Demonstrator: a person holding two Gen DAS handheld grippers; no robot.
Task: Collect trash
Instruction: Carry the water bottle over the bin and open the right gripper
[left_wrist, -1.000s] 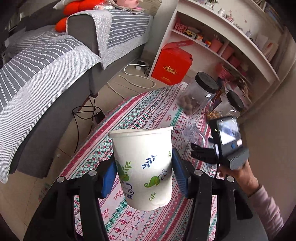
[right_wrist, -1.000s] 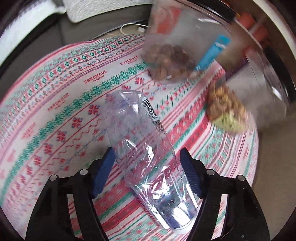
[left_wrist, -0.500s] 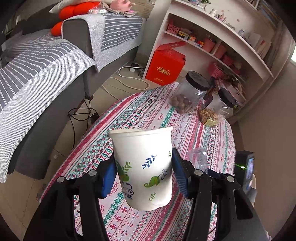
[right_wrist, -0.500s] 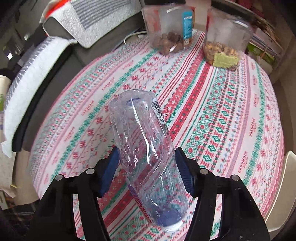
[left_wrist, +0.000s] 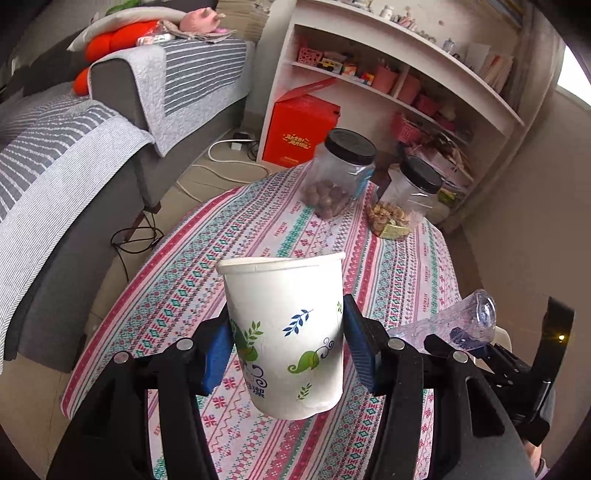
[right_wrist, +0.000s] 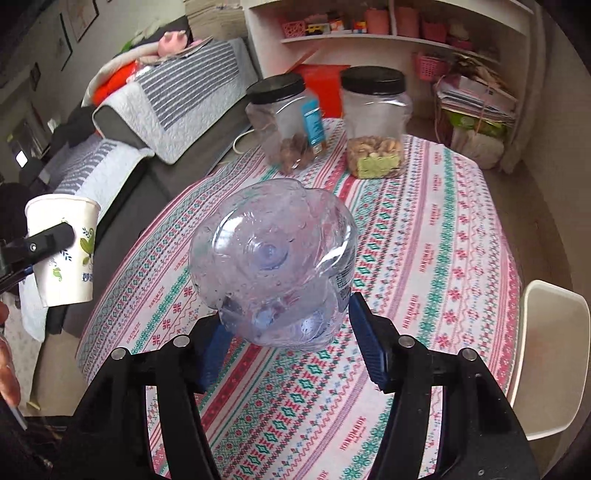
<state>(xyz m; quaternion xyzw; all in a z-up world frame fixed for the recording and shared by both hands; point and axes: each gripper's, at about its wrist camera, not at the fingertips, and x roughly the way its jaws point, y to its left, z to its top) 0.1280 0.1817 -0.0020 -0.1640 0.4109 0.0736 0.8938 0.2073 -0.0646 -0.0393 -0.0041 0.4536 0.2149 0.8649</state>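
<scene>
My left gripper (left_wrist: 286, 345) is shut on a white paper cup (left_wrist: 284, 328) with green and blue leaf prints and holds it upright above the patterned tablecloth (left_wrist: 258, 236). My right gripper (right_wrist: 288, 341) is shut on a crumpled clear plastic bottle (right_wrist: 271, 258), lifted off the table with its base toward the camera. The cup also shows at the left of the right wrist view (right_wrist: 62, 251). The bottle also shows at the right of the left wrist view (left_wrist: 458, 325).
Two clear jars with black lids stand at the table's far end, one with brown balls (left_wrist: 338, 177), one with nuts (left_wrist: 406, 199). A grey sofa (left_wrist: 74, 147) is left, a white shelf (left_wrist: 388, 74) and red box (left_wrist: 299, 129) behind. A white chair (right_wrist: 554, 354) stands right.
My right gripper has lifted the bottle off the table and drawn back, tipping its base toward the camera. My left gripper has pulled back and risen with the cup.
</scene>
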